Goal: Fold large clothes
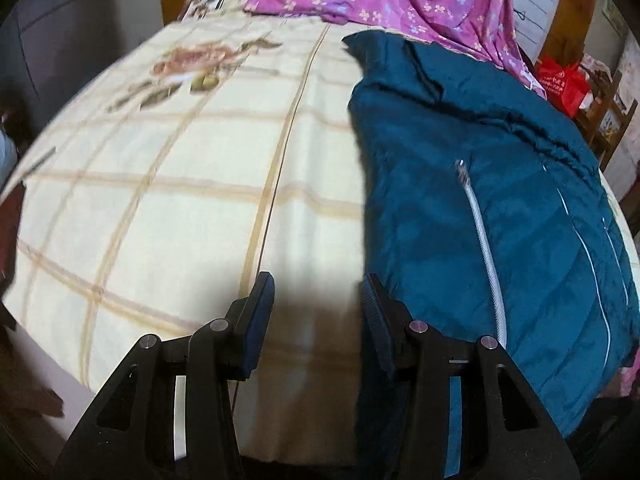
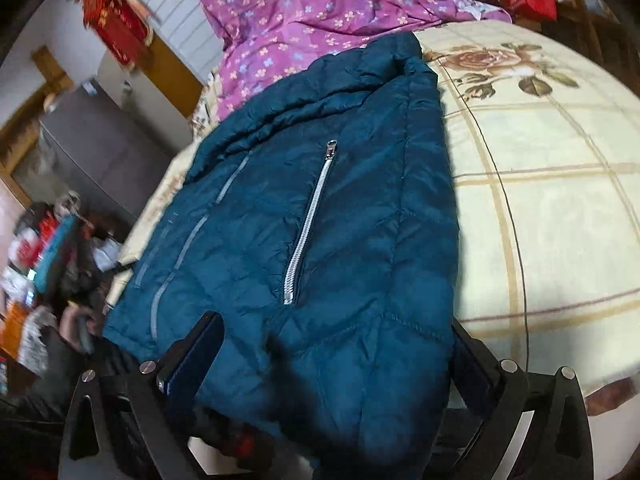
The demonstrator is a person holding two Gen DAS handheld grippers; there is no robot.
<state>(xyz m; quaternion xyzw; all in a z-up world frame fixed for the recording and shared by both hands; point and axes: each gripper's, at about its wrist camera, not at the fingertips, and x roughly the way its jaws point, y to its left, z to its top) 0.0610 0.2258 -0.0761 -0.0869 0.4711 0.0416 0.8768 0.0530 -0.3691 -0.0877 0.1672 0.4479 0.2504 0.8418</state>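
Teal quilted puffer jacket (image 2: 320,240), silver-zippered, flat on cream checked floral bedspread (image 1: 180,200); left gripper (image 1: 318,312) part-open, empty, beside its edge; right gripper (image 2: 334,344) wide, straddling hem unclamped; advice: pinch hem fully before lifting.

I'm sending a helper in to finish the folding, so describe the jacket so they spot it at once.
Find the bed with the cream checked bedspread printed with roses. A purple floral cloth is heaped at its far end; the teal quilted jacket lies just in front of it, stretching toward the near edge. It is the only dark, puffy piece there, with a silver zipper running down it.
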